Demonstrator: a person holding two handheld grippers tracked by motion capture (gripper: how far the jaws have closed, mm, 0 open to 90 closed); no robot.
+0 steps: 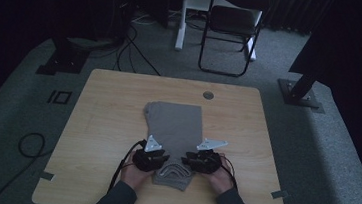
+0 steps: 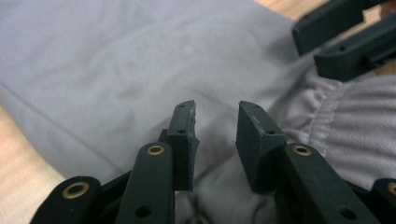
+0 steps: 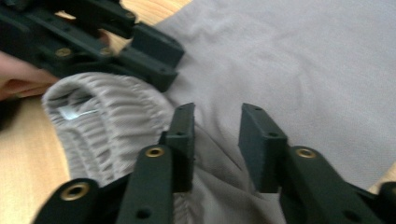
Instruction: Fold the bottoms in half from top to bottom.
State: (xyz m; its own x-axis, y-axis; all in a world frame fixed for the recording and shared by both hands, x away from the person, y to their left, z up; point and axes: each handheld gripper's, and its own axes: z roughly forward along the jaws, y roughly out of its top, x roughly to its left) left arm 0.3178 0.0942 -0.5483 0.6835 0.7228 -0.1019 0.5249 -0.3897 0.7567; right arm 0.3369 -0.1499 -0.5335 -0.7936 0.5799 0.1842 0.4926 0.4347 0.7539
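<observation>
A grey folded garment (image 1: 177, 124) lies along the middle of the wooden table (image 1: 106, 125), its ribbed elastic waistband (image 1: 174, 174) at the near end. My left gripper (image 1: 156, 157) rests at the waistband's left side and my right gripper (image 1: 196, 159) at its right side. In the left gripper view the jaws (image 2: 215, 116) stand apart over smooth grey cloth (image 2: 140, 70), with the waistband (image 2: 355, 121) to the right and the right gripper (image 2: 345, 42) beyond. In the right gripper view the jaws (image 3: 217, 119) are also apart above the cloth, beside the waistband (image 3: 107, 121) and the left gripper (image 3: 93, 37).
A round cable hole (image 1: 208, 95) sits near the table's far edge. A black folding chair (image 1: 231, 26) and a white post (image 1: 182, 16) stand on the carpet behind. Cables (image 1: 29, 142) lie on the floor at left. Bare wood flanks the garment on both sides.
</observation>
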